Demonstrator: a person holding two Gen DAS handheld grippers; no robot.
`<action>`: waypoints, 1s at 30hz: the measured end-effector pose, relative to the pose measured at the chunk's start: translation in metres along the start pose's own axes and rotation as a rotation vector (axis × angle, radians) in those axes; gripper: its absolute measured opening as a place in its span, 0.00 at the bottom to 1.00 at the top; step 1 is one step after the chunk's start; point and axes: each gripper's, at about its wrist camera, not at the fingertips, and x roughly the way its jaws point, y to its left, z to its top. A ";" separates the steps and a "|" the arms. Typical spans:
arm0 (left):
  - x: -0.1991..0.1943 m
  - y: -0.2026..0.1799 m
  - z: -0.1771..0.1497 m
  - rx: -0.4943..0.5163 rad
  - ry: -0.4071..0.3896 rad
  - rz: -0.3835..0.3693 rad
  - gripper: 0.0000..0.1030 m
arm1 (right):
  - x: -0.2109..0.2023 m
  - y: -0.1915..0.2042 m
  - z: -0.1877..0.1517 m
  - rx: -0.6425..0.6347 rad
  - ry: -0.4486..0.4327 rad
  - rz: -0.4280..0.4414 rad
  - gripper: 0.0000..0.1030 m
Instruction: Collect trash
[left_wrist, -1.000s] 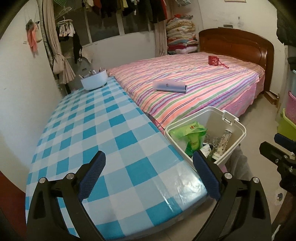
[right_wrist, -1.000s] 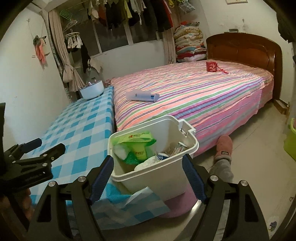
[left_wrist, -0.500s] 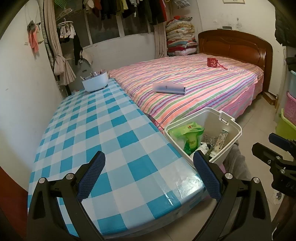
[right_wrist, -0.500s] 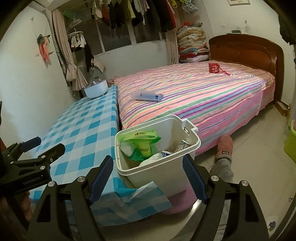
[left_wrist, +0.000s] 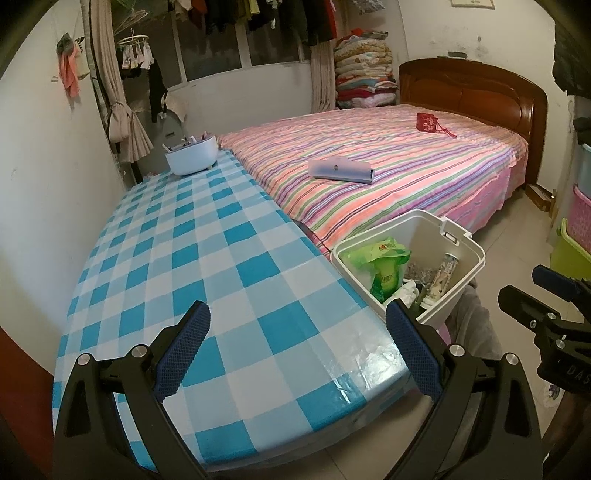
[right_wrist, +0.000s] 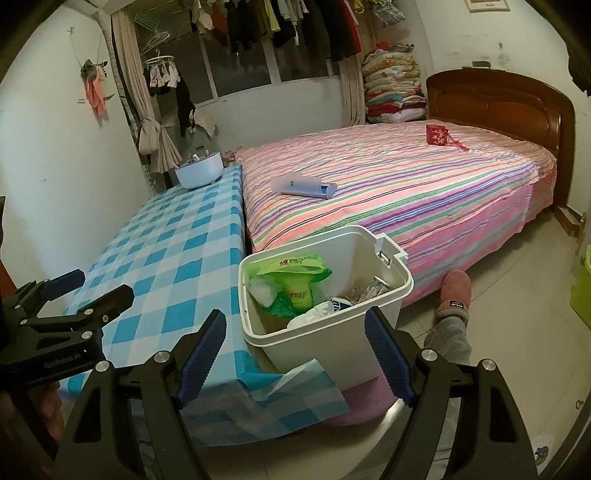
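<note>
Bedroom table (left_wrist: 192, 258) sits beneath the left gripper (left_wrist: 295, 354), the bin (right_wrist: 388, 314) before the right gripper (right_wrist: 295, 354); both tilt downward, jaws wide, empty.

We see a bed (right_wrist: 388, 184) under a striped sheet, its dark wooden headboard (right_wrist: 498, 107) against the white wall (left_wrist: 40, 166). A table (left_wrist: 177, 258) in blue checked cloth adjoins it. Clothes (right_wrist: 280, 22) hang over the dark window (right_wrist: 240, 66); the floor (right_wrist: 517, 314) is pale tile.
</note>
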 end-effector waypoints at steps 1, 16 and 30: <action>0.000 0.001 -0.001 -0.004 0.001 0.000 0.92 | 0.001 0.000 0.000 -0.001 0.001 0.001 0.73; 0.003 -0.003 -0.004 0.009 0.024 -0.012 0.92 | 0.006 0.001 -0.003 0.000 0.016 0.012 0.73; 0.006 -0.003 -0.002 0.012 0.026 -0.010 0.92 | 0.015 -0.003 -0.005 0.011 0.034 0.023 0.73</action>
